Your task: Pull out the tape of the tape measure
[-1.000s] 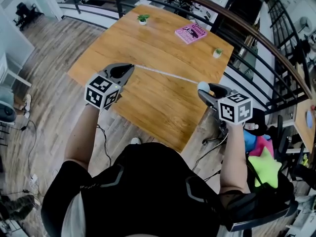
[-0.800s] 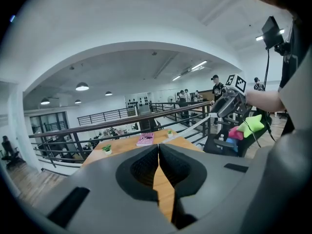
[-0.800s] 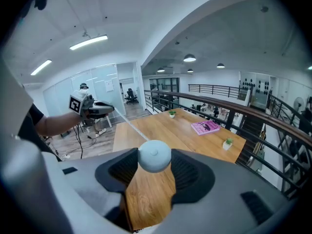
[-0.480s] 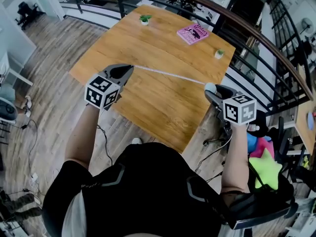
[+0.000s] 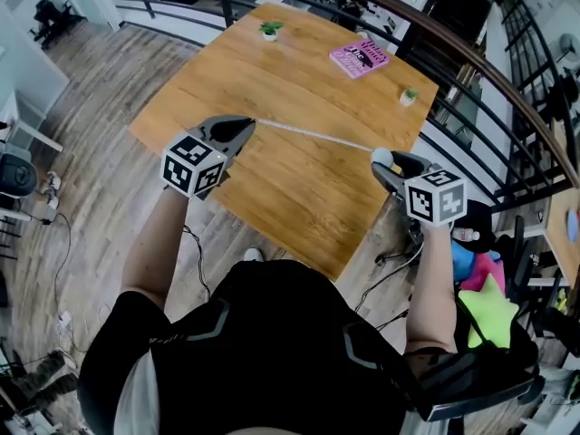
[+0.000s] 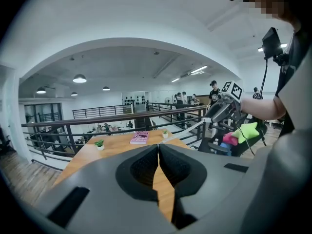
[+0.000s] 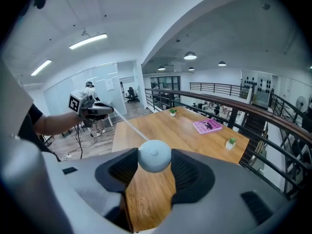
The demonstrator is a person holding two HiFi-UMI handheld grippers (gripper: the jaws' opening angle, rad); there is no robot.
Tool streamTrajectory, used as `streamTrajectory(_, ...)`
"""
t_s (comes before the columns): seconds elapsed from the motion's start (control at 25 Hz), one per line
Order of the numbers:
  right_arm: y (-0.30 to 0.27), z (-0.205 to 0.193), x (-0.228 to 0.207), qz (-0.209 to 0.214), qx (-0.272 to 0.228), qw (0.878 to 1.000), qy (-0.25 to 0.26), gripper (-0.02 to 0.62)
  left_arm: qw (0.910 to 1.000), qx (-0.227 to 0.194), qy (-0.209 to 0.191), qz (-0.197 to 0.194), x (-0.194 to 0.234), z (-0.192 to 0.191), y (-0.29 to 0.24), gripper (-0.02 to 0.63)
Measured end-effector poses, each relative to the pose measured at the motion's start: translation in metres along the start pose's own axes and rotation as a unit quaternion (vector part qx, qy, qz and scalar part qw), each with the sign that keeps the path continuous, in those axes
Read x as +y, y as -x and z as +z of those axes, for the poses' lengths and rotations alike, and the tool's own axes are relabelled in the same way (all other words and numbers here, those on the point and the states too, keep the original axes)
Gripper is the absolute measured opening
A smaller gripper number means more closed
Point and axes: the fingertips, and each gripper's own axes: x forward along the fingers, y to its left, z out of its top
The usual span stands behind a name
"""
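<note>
A round pale blue tape measure (image 5: pixel 381 157) sits between the jaws of my right gripper (image 5: pixel 388 163), which is shut on it just past the table's right edge. Its body (image 7: pixel 154 156) fills the gap in the right gripper view. The thin white tape (image 5: pixel 313 135) runs taut across the wooden table (image 5: pixel 272 188) to my left gripper (image 5: pixel 246 127), which is shut on its end. In the left gripper view the jaws (image 6: pixel 158 147) meet with no gap, and the tape (image 6: pixel 187 129) leads away to the right gripper (image 6: pixel 222 108). In the right gripper view the tape (image 7: pixel 129 126) reaches the left gripper (image 7: pixel 105 110).
A pink book (image 5: pixel 360 59) and two small potted plants (image 5: pixel 270 30) (image 5: pixel 410 95) stand at the table's far side. A dark railing (image 5: pixel 471 71) curves behind and to the right. A green star cushion (image 5: pixel 489 311) lies on the floor at right.
Both grippers keep their holds and the tape stays stretched at about the same length. The whole view has shifted slightly, with both hands a little further right.
</note>
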Motion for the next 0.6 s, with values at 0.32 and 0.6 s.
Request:
streamTrajectory(0.32,-0.03,-0.013,-0.016,-0.002,0.011,1.0,0.002,0.222,0.9992,0.017,0.031,-0.019,0.009,-0.025,-0.022,0.034)
streamTrajectory(0.6,-0.077,-0.032,-0.033,0.001,0.027,1.0,-0.005,0.222,0.9968,0.063,0.039,-0.032,0.029,-0.065,-0.053,0.034)
